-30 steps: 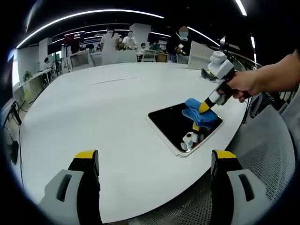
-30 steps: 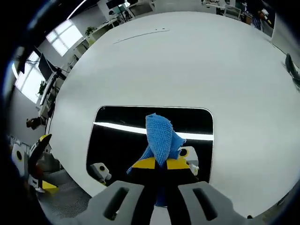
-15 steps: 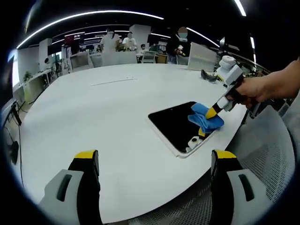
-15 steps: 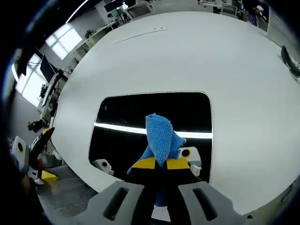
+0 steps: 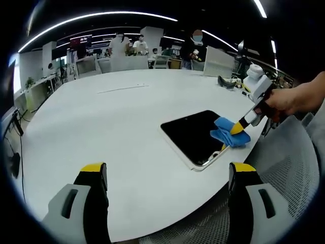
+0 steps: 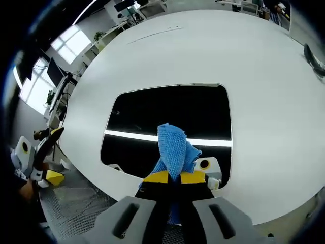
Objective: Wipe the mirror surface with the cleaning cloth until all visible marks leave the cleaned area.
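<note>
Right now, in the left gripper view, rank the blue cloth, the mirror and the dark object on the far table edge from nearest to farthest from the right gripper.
1. Blue cloth: clamped in the right gripper.
2. Mirror: directly beneath the cloth.
3. Dark object: farther back on the table.

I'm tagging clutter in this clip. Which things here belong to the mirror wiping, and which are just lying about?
Job:
- mirror
- blue cloth, pinched in the right claw

Lying about:
- dark object at the far table edge
- mesh chair
- left claw, open, hanging idle
</note>
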`<state>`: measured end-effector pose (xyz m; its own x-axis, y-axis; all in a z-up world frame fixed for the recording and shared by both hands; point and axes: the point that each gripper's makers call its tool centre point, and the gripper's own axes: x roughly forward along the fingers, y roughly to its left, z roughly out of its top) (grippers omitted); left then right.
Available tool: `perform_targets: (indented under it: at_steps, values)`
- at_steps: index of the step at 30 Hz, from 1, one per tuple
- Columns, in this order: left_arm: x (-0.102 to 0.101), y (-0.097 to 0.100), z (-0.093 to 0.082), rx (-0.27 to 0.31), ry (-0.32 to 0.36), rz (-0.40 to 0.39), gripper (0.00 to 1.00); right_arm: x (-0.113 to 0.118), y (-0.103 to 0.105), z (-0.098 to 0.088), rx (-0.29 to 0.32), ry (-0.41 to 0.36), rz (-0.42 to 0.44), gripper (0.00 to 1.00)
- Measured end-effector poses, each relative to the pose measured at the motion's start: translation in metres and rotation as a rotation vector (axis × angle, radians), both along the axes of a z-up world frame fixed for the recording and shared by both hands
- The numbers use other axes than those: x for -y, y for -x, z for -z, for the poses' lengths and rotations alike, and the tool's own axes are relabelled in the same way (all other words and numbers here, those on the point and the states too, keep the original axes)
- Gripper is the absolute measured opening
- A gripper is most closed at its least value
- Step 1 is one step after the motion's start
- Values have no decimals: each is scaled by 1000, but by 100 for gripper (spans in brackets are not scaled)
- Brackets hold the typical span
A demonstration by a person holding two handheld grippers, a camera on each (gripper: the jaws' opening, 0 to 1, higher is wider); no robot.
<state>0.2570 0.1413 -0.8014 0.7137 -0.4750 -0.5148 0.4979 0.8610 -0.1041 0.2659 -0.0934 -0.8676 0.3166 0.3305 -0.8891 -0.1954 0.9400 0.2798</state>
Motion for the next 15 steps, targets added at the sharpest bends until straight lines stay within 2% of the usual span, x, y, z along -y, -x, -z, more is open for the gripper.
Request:
perform_targets:
  at_steps: [4, 15]
  values:
    - [0, 0, 0, -1, -2, -3, 99, 1, 5, 0, -4, -7, -2, 0]
    - [-1, -1, 0, -1, -9, -11, 99, 2, 3, 0, -14, -23, -22, 0]
